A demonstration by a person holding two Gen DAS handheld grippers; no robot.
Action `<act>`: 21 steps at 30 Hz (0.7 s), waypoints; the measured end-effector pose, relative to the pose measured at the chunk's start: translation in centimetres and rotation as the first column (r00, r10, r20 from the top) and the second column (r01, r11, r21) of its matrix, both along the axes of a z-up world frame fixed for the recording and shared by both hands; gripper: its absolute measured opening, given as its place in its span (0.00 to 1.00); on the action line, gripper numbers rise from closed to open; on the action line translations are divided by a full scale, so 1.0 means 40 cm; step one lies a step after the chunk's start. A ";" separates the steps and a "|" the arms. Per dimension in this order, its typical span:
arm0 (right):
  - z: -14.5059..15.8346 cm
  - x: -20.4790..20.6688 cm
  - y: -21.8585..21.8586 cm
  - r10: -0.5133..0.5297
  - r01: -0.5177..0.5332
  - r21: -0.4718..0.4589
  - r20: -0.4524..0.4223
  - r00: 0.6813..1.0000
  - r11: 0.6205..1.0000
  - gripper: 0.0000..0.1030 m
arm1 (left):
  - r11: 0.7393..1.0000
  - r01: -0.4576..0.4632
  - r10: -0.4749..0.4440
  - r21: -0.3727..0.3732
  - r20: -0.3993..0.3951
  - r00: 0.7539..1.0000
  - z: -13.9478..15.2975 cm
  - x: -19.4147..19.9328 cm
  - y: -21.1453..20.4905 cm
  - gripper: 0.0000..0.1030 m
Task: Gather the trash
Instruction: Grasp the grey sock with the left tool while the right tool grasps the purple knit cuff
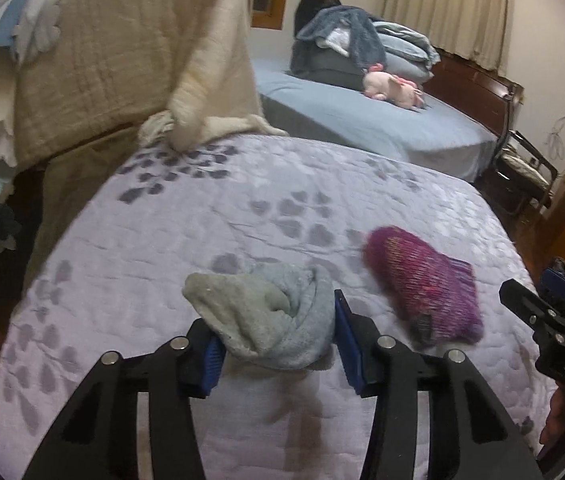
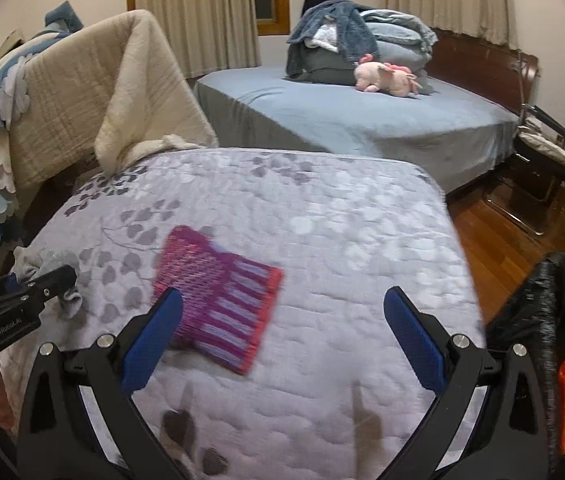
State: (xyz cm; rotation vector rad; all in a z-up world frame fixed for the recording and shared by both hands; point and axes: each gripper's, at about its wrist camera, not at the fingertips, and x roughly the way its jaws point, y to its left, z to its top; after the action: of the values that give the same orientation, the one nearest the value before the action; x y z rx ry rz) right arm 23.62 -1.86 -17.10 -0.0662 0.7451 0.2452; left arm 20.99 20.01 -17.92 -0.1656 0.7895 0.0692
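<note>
Left wrist view: the left gripper (image 1: 278, 344) pinches the grey sock (image 1: 266, 316) just over the bed (image 1: 162, 220). The right gripper (image 2: 282, 336) is wide open and empty near the purple sock (image 2: 218, 300). A loose pinch could drop it.

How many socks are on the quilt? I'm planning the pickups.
2. The grey sock sits between the left gripper fingers near the quilt's left edge; the purple sock lies mid-quilt, ahead of the open right gripper. Others may be hidden.
</note>
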 end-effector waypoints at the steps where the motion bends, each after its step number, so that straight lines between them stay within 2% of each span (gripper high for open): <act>1: -0.002 0.001 0.010 0.006 -0.006 0.002 -0.003 1.000 1.000 0.95 | 1.000 -0.007 0.007 0.002 -0.001 1.000 0.001 0.000 0.010 0.47; 8: -0.030 0.022 0.096 0.046 -0.046 0.005 -0.040 0.998 0.999 0.95 | 0.999 -0.029 0.029 0.021 -0.001 1.000 0.008 -0.003 0.050 0.47; 15: -0.072 0.058 0.138 0.048 -0.052 -0.037 -0.106 0.993 0.998 0.94 | 0.999 -0.036 0.036 0.015 -0.001 0.999 0.010 -0.001 0.061 0.47; 16: -0.078 0.062 0.142 0.049 -0.055 -0.046 -0.119 0.992 0.997 0.93 | 0.999 -0.036 0.036 0.014 0.000 0.999 0.011 0.000 0.061 0.47; 18: -0.087 0.066 0.144 0.053 -0.060 -0.050 -0.135 0.989 0.997 0.77 | 0.999 -0.035 0.035 0.013 -0.001 0.999 0.011 -0.001 0.061 0.47; 19: -0.090 0.068 0.142 0.053 -0.060 -0.048 -0.145 0.988 0.997 0.76 | 0.999 -0.036 0.036 0.013 -0.002 0.999 0.011 -0.001 0.061 0.47; 21: -0.087 0.066 0.134 0.065 -0.070 -0.027 -0.146 0.987 0.997 0.66 | 0.999 -0.033 0.033 0.012 -0.005 0.999 0.011 0.000 0.061 0.47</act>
State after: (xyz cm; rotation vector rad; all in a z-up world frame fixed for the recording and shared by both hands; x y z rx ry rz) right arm 26.24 3.52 -20.58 -0.1052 0.8925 0.3049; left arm 20.98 22.45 -17.47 -0.1678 0.7911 0.1058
